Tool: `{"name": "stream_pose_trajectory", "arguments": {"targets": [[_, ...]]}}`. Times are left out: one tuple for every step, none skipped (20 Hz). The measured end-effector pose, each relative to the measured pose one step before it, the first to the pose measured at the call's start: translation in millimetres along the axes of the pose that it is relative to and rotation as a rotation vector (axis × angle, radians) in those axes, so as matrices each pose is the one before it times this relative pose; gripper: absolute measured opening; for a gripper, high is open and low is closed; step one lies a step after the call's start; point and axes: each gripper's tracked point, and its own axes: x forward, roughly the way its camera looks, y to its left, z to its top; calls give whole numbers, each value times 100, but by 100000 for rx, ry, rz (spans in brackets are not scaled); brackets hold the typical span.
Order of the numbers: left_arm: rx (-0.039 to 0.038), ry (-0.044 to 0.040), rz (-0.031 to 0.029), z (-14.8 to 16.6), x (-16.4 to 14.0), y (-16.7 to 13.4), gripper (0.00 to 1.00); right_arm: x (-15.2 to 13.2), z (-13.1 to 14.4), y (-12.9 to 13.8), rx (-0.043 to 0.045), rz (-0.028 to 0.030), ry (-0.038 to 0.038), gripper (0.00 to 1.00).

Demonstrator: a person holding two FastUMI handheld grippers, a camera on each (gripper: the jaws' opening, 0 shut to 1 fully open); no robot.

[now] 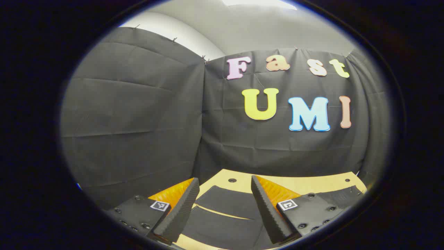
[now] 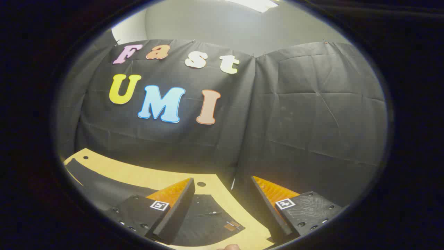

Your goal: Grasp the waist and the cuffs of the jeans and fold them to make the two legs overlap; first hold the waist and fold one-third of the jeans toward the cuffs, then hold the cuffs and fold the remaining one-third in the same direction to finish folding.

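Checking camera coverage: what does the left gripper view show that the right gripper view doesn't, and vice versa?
Left gripper view: two jeans legs lying apart, with a table strip between them. Right gripper view: a jeans part bearing a small brown patch. Both: wooden table, black cloth wall, left gripper and right gripper open.

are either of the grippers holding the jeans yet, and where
Nothing is held: the left gripper and right gripper both stand open above the dark denim jeans on the light wooden table.

Light wooden table (image 1: 298, 183); dark jeans (image 1: 225, 201) spread flat on it.
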Motion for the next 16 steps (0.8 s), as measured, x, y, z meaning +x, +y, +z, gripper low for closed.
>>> {"name": "stream_pose_trajectory", "arguments": {"targets": [[429, -5, -132, -16, 44, 38, 97, 19, 36, -84, -219, -212, 83, 95], [459, -165, -27, 81, 76, 4, 97, 12, -87, -158, -129, -356, 62, 95], [215, -182, -228, 41, 74, -45, 97, 36, 192, -27, 124, -140, -82, 95], [33, -152, -269, 43, 8, -49, 94, 50, -91, 22, 305, 35, 57, 95], [-55, -139, -208, 0, 65, -36, 94, 87, -109, 19, 616, 269, 33, 95], [37, 50, -128, 14, 25, -39, 94, 21, 72, 45, 950, 416, 29, 95], [-30, -265, 52, 55, 12, 28, 94, 66, 162, 38, 1012, 7, 35, 95], [-9, 98, -148, -35, 42, -59, 97, 102, 39, -82, 914, -24, -100, 95], [79, 159, 59, -1, 35, 10, 97, 64, 53, 3, 978, 52, -174, 95], [87, 93, 83, -59, -48, 42, 97, 79, 180, 115, 1176, 328, -207, 95], [67, 46, -111, -31, 32, -2, 97, 25, -50, -5, 1104, 395, -50, 95], [156, 99, -142, 8, 3, -30, 97, 63, 106, 81, 830, -111, 128, 95], [186, 27, -108, 13, 20, -3, 97, 34, -132, -7, 508, -53, 111, 94], [220, 73, -152, -8, 46, 44, 97, -34, -85, -61, 200, -137, 76, 94], [73, 201, -68, -31, 49, -78, 97, -7, -212, 6, -104, -104, 235, 94], [-266, 79, -138, -45, -27, -8, 97, -47, -150, -23, -292, -156, 151, 94]]}}
